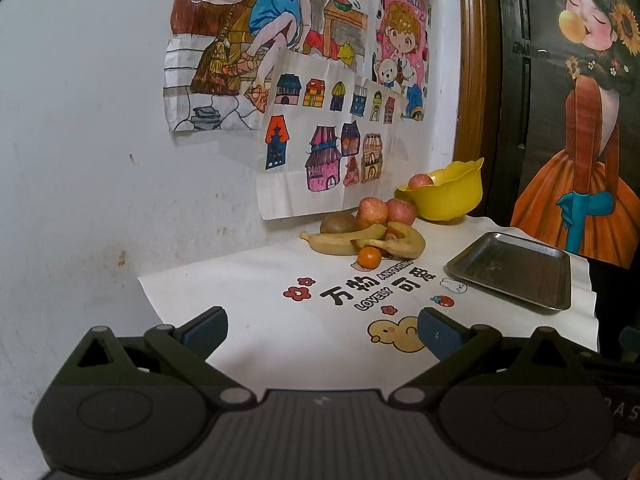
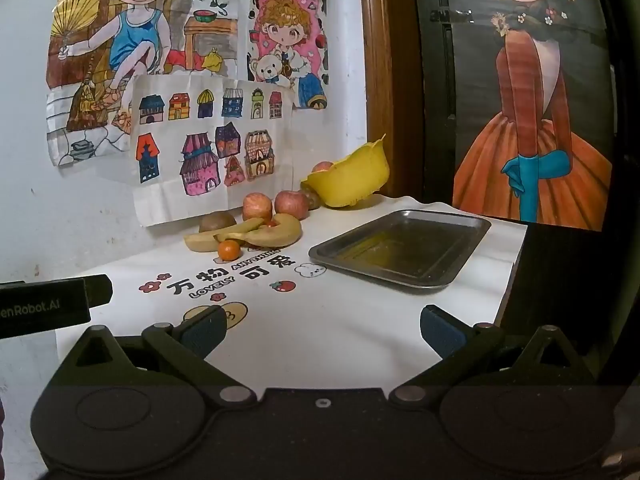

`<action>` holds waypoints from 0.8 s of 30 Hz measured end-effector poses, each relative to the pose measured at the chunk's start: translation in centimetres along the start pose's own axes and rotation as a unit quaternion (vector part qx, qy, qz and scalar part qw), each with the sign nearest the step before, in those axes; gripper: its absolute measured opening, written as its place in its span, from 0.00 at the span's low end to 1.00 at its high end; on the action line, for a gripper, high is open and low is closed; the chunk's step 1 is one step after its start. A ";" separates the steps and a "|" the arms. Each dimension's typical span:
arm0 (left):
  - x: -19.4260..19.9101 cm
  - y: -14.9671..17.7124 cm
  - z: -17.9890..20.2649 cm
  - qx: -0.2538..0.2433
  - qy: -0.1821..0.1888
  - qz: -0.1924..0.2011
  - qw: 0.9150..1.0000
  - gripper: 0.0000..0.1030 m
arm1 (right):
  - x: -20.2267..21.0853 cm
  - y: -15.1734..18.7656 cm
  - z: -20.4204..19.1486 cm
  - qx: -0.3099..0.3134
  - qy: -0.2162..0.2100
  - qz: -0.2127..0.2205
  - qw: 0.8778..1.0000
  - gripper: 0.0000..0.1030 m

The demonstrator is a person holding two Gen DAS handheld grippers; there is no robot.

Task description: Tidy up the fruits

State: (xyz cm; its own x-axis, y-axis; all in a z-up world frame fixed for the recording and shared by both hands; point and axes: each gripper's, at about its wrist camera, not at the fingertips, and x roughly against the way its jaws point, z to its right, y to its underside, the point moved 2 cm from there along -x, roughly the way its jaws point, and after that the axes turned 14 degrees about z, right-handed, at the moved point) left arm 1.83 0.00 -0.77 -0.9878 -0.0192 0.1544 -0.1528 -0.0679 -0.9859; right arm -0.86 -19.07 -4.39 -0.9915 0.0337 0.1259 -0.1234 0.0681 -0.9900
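A heap of fruit lies at the back of the table against the wall: two bananas (image 1: 368, 240) (image 2: 256, 234), two red apples (image 1: 386, 211) (image 2: 276, 205), a brown kiwi (image 1: 339, 224) (image 2: 217, 222) and a small orange (image 1: 369, 258) (image 2: 229, 250). A yellow bowl (image 1: 448, 194) (image 2: 352, 182) holds one more apple (image 1: 420, 181) (image 2: 322, 167). A metal tray (image 1: 516, 270) (image 2: 404, 246) lies bare to the right. My left gripper (image 1: 322, 332) and right gripper (image 2: 322, 330) both hang open over the table's near edge, holding nothing.
A white cloth (image 1: 260, 300) (image 2: 360, 320) with printed cartoons covers the table. Children's drawings (image 1: 320, 140) hang on the wall behind the fruit. A dark door with a painted figure (image 2: 532, 120) stands right of the table. The left gripper's body (image 2: 48, 308) shows at the right wrist view's left edge.
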 end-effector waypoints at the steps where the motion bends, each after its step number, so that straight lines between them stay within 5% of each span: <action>1: 0.0 0.0 0.0 0.000 0.000 0.000 1.000 1.00 | 0.0 0.0 0.0 0.000 0.000 0.000 1.000 0.99; 24: 0.3 0.6 0.3 -0.001 -0.001 -0.003 1.000 1.00 | 0.0 -0.1 0.0 0.000 0.000 -0.004 1.000 0.99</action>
State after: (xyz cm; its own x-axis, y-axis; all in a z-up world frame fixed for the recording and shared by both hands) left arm 1.42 -0.39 -1.32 -0.9867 -0.0204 0.1613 -0.1597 -0.0655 -0.9850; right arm -0.82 -19.07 -4.30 -0.9904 0.0336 0.1339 -0.1313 0.0692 -0.9889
